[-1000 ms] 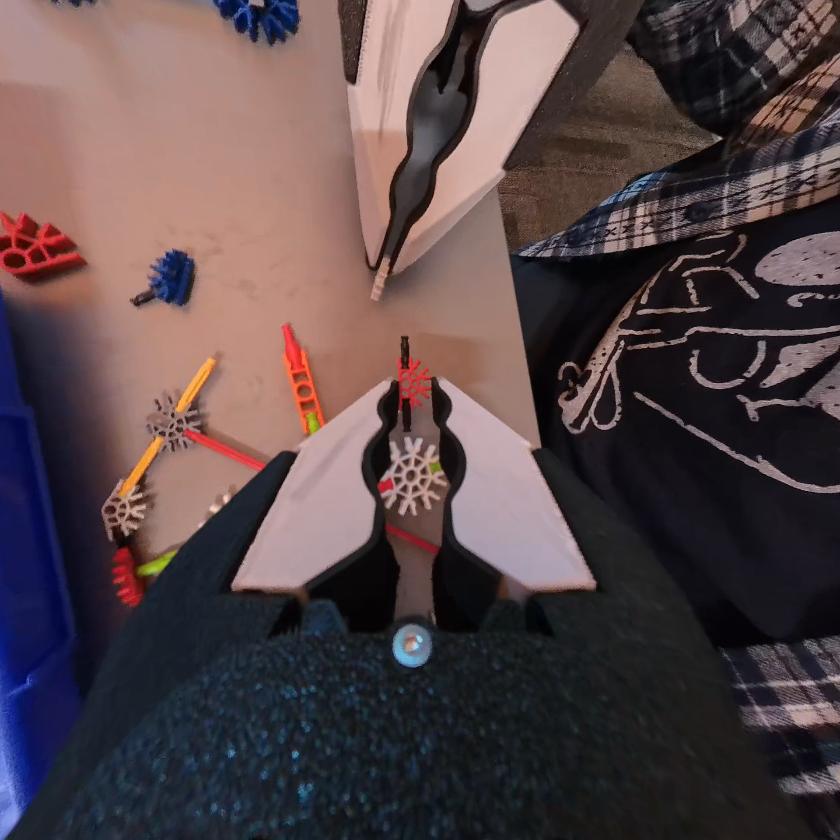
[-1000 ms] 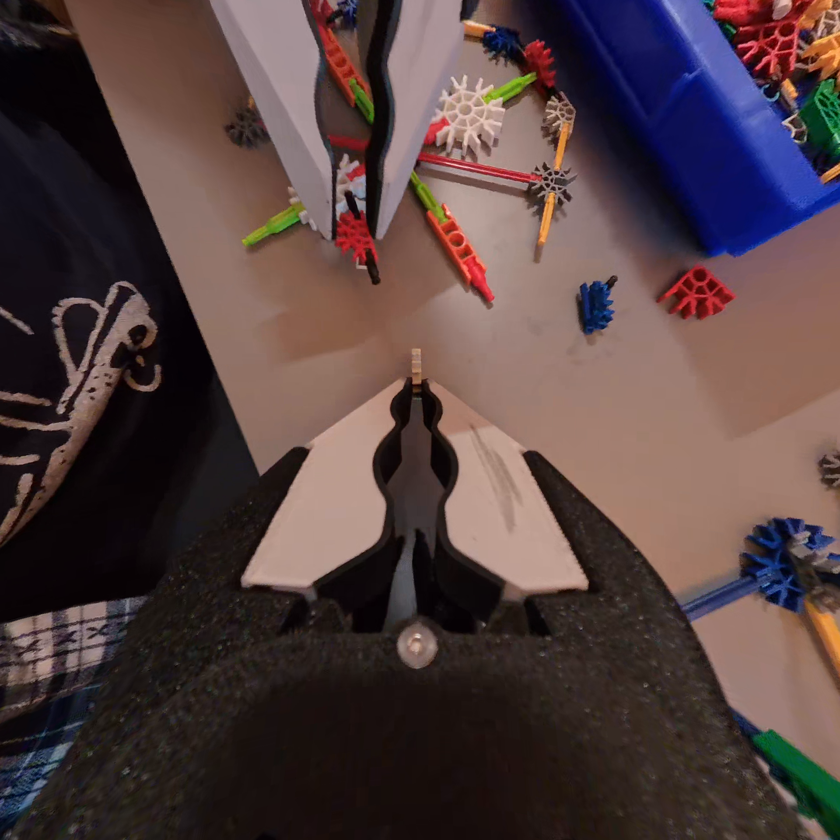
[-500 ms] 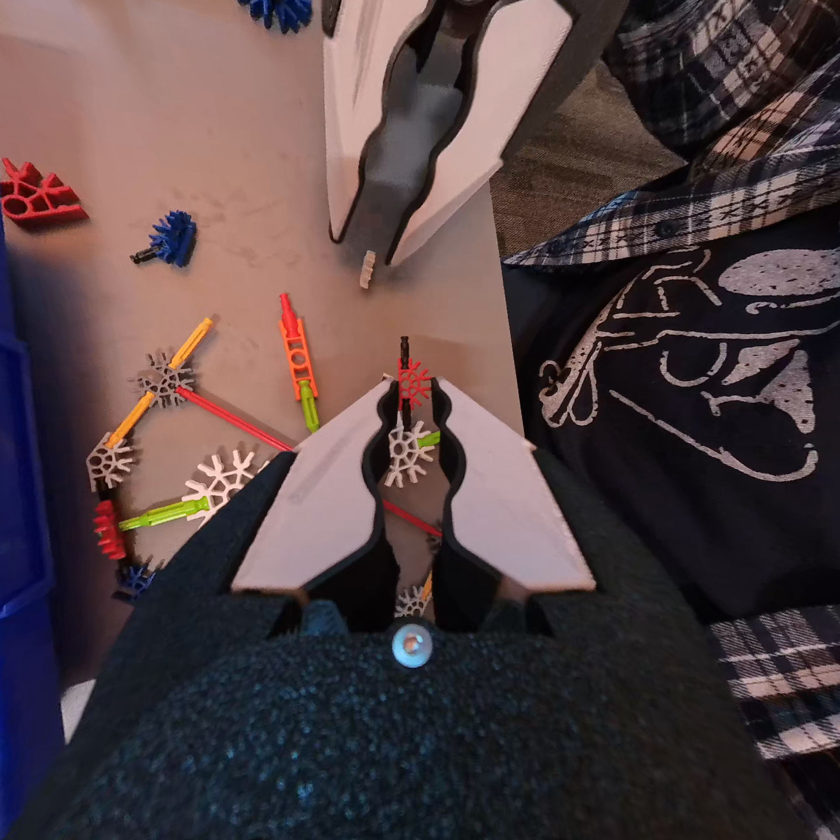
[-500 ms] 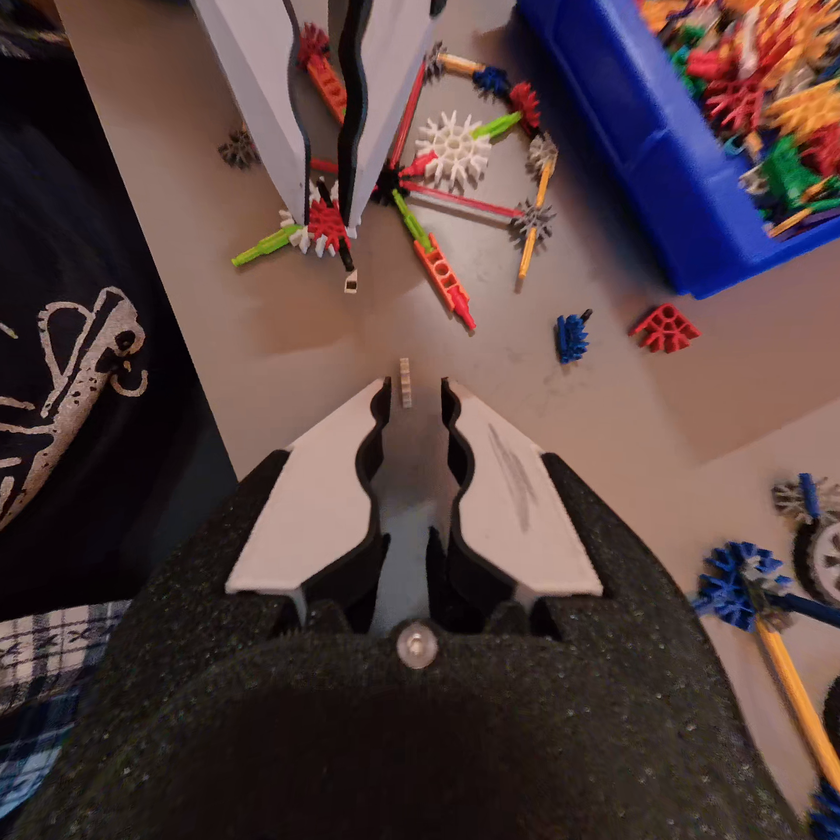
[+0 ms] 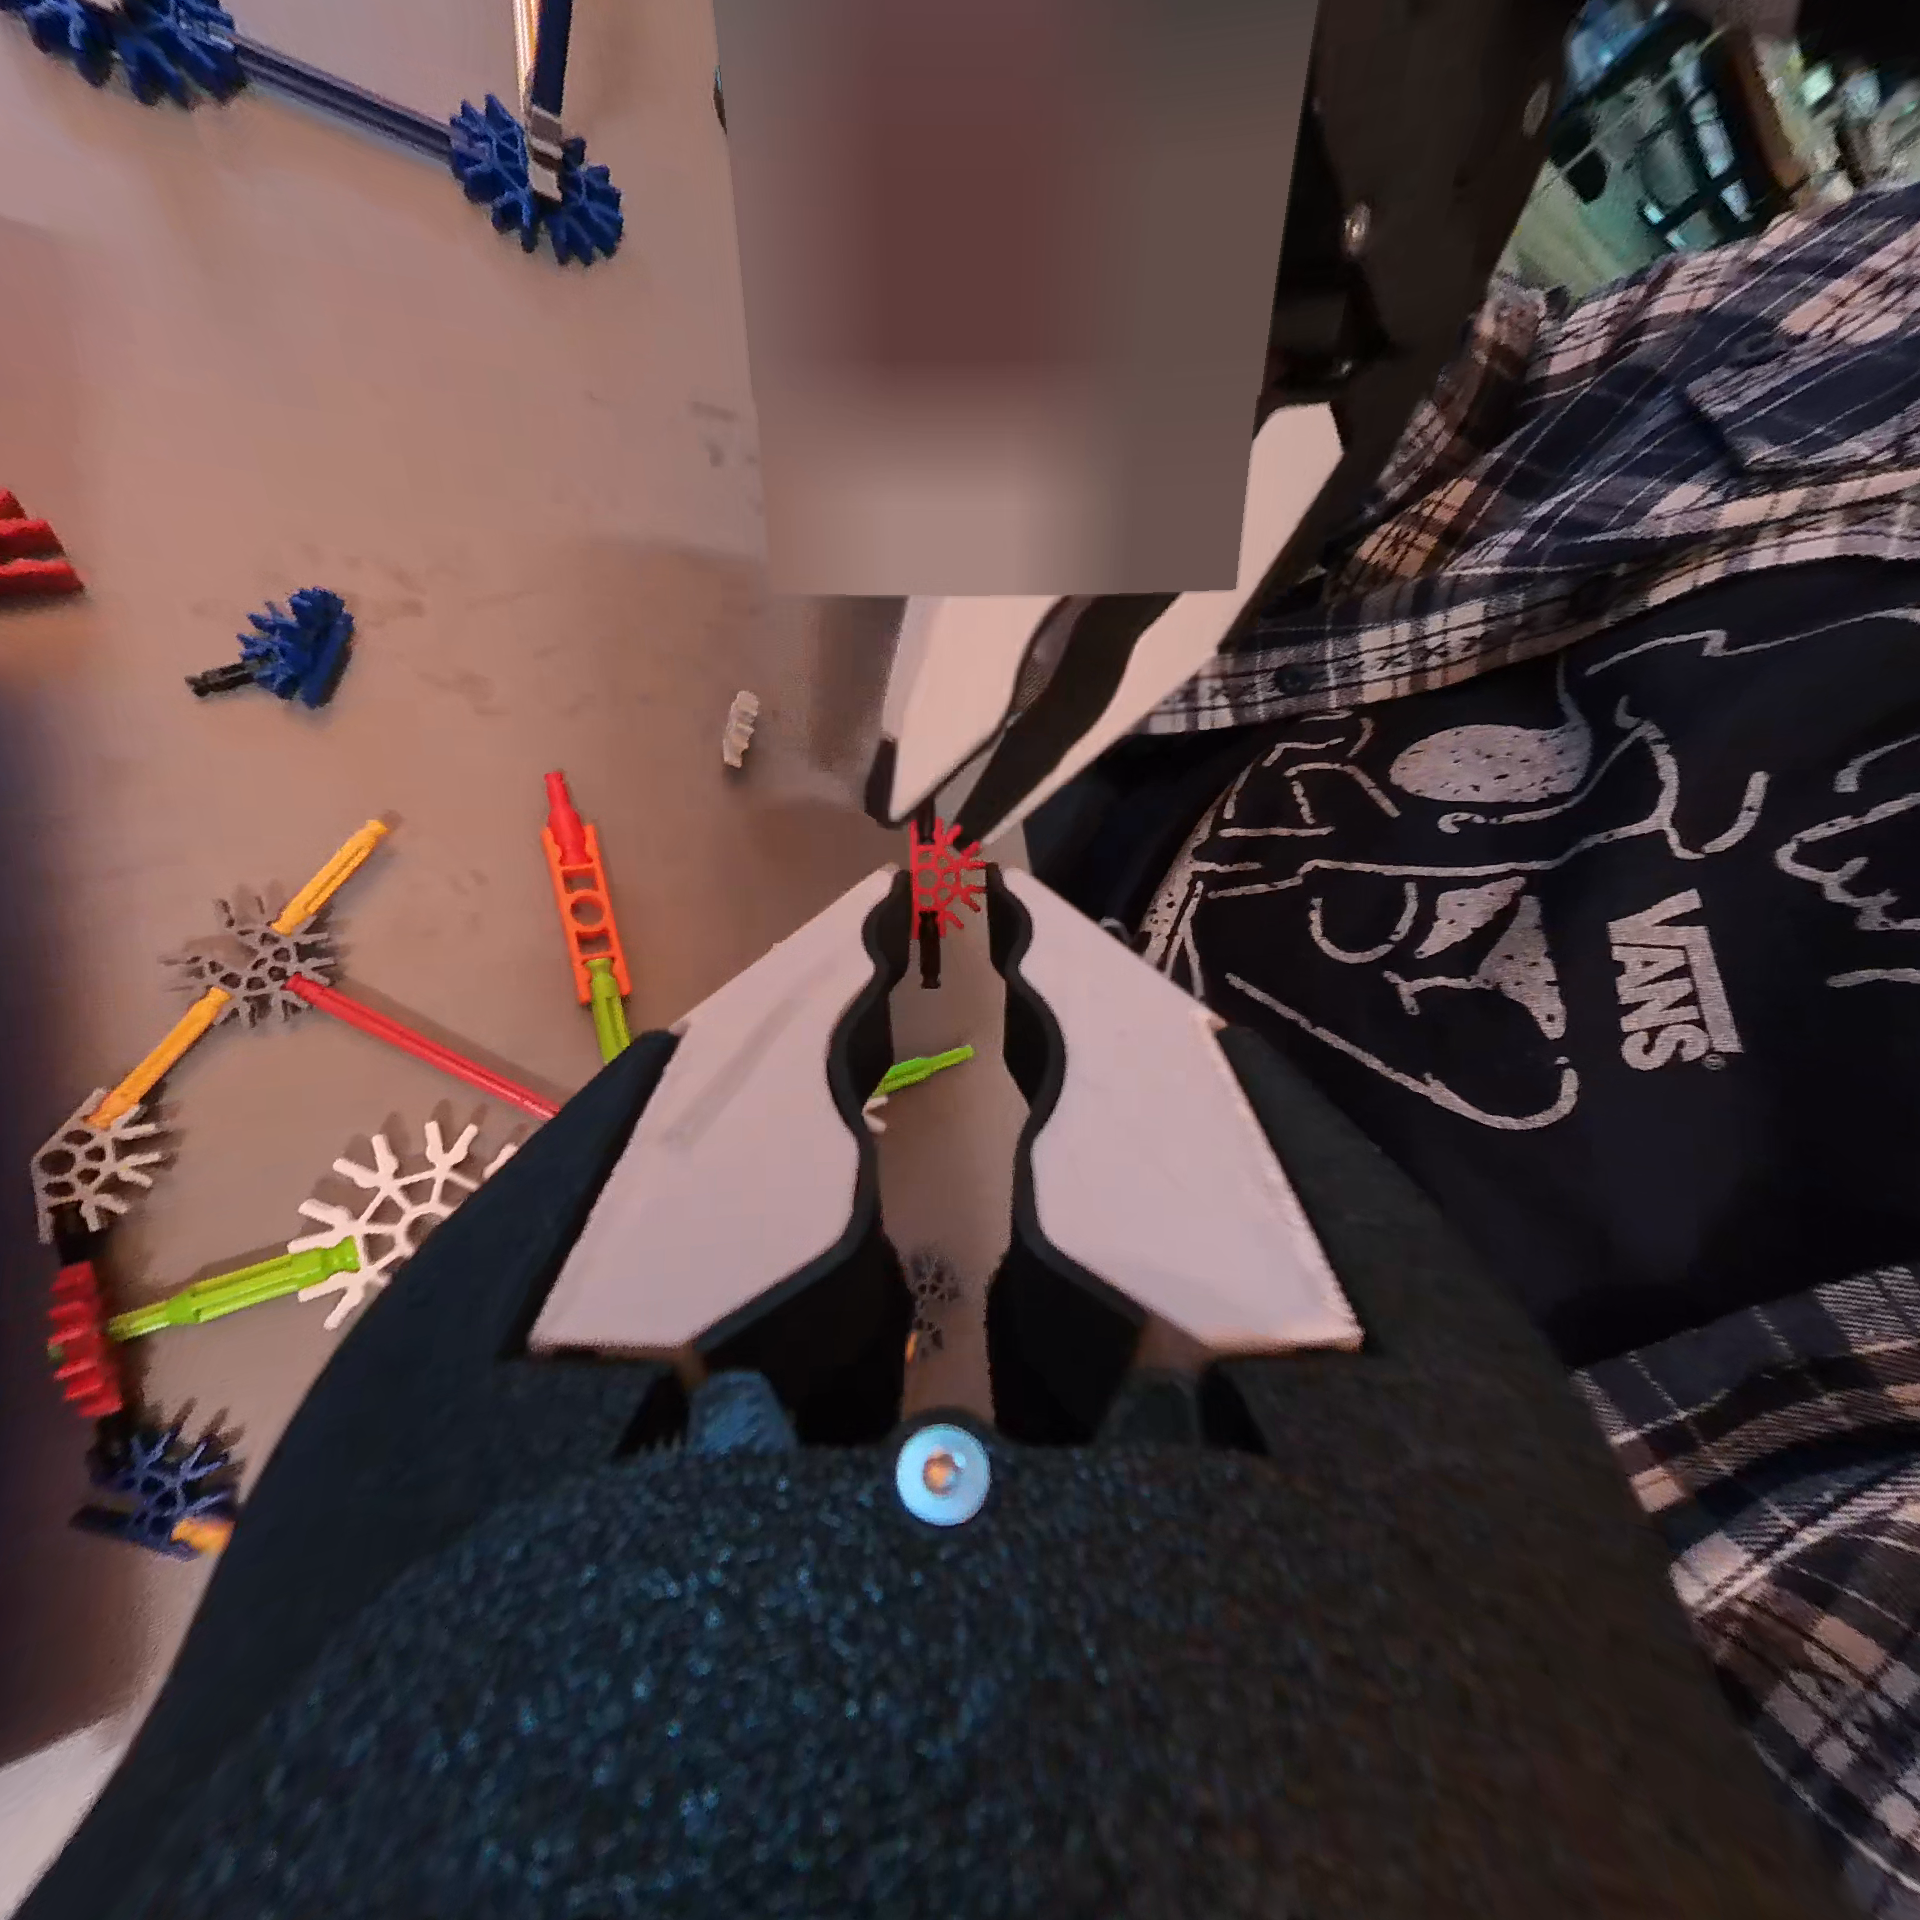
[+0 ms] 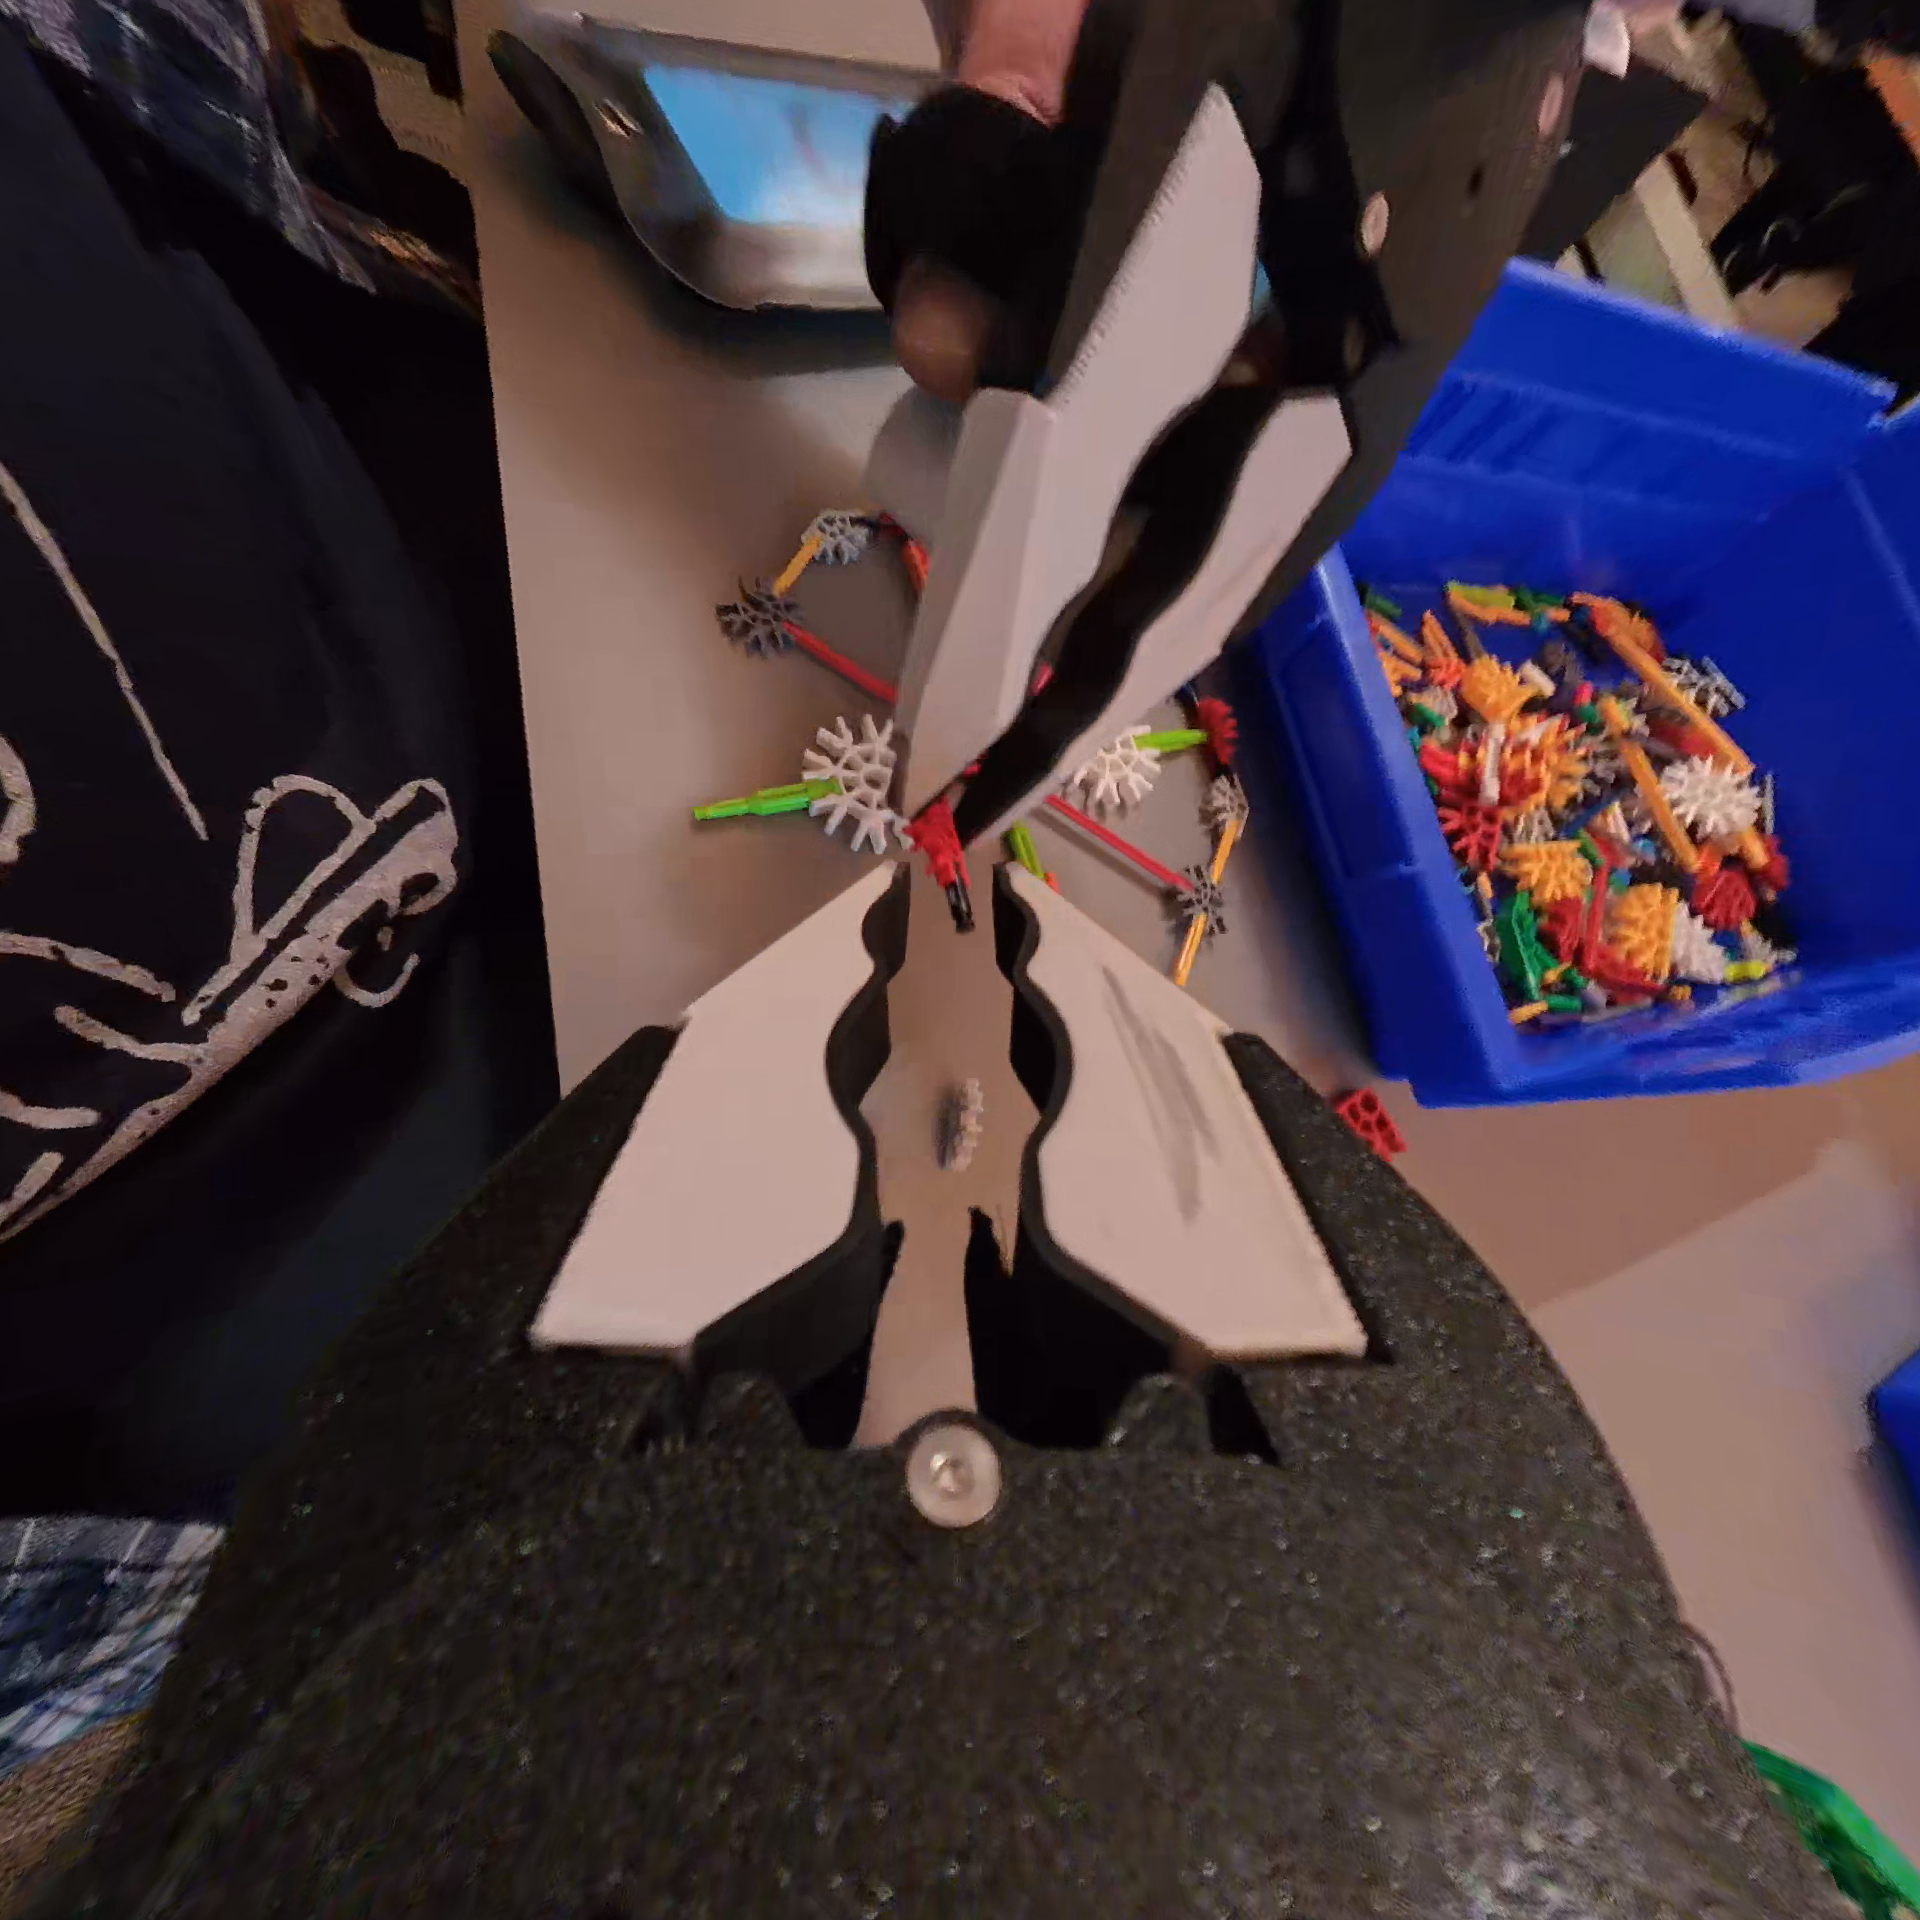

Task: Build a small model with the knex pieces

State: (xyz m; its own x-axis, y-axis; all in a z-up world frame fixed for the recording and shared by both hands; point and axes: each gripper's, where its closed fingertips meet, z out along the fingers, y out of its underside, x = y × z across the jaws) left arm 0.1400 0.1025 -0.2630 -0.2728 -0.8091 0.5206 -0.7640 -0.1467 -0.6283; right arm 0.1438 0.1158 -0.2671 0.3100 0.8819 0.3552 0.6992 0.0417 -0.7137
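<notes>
Your blue bin [image 6: 1558, 1060] of mixed construction pieces is sitting at the right of the right wrist view, resting on the table [image 5: 416, 468]. Your left gripper [image 5: 943, 883] is pinching the red snowflake connector [image 5: 943, 879], a short black rod running through it, mid-frame. Your right gripper [image 6: 948, 883] is hanging slightly parted and empty, tips just beside that connector. A small white connector [image 5: 740, 727] is lying loose just above centre.

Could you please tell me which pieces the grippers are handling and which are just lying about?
Handled: left gripper shut on red connector with black rod; right gripper open, tips by the rod.
Lying about: white piece, orange rod, blue bin of parts.
</notes>
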